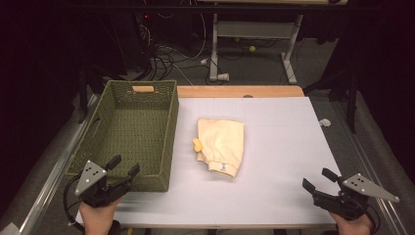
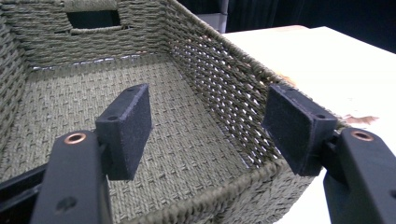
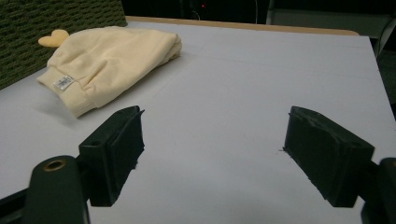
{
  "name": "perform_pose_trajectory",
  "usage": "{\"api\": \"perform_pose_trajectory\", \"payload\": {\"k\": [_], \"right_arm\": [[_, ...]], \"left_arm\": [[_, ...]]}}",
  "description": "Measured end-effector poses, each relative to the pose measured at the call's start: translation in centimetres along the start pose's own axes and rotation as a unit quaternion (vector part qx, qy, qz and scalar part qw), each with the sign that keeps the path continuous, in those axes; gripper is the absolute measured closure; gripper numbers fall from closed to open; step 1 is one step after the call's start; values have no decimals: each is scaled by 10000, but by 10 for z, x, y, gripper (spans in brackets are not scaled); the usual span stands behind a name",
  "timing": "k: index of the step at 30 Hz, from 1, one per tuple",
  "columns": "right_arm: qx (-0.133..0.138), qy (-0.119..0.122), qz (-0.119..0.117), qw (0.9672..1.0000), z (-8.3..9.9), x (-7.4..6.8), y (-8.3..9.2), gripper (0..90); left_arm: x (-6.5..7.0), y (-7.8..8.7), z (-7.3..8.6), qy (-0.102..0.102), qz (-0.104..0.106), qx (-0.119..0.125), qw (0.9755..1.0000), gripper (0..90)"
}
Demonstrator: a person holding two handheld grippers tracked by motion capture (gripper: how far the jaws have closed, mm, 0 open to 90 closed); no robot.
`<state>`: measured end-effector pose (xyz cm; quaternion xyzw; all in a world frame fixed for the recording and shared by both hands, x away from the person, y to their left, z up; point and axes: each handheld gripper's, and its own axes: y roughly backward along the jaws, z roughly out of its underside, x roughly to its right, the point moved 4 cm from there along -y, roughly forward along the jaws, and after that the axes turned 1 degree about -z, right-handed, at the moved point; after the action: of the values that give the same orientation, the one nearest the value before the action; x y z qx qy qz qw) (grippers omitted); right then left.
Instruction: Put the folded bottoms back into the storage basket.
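From the high view I see my left hand-held gripper at the lower left of the frame, over the near corner of the green woven rectangular basket, its jaws apart with nothing between them. My right hand-held gripper sits at the lower right, over the white-covered desk, jaws likewise spread and empty. The cream knitted cap with a ribbed cuff lies flat at the centre of the frame, just right of the basket and well apart from both grippers.

The left gripper view gives me what the high view cannot: the basket's woven floor, the cut-out handle at the upper left of the frame, and the near rim passing under my two black pads.

The right gripper view shows the cap at the upper left, with a small white label on its cuff and a yellow heart-shaped piece beside the basket wall.
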<state>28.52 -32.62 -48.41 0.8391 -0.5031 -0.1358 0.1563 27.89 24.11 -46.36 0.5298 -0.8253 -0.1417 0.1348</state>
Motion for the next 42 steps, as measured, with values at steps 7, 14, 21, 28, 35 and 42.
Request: {"api": "perform_pose_trajectory", "payload": {"k": [7, 14, 21, 28, 35, 42], "right_arm": [[-2, 8, 10, 10000, 0, 0, 0, 208], [-17, 10, 15, 10000, 0, 0, -1, 208], [-31, -2, 8, 10000, 0, 0, -1, 208], [-26, -6, 26, 10000, 0, 0, -1, 208], [-31, -7, 21, 10000, 0, 0, -1, 208], [-41, -24, 18, 10000, 0, 0, -2, 208]], "left_arm": [[5, -1, -3, -79, 20, 37, 10000, 308], [9, -2, -6, -130, 74, 59, 9999, 309], [16, -6, -7, -247, 152, 6, 9996, 309], [23, -8, -8, -375, 201, 20, 9991, 308], [29, -12, -9, -419, 363, -18, 9985, 309], [39, -21, -10, -543, 545, -74, 9970, 309]]}}
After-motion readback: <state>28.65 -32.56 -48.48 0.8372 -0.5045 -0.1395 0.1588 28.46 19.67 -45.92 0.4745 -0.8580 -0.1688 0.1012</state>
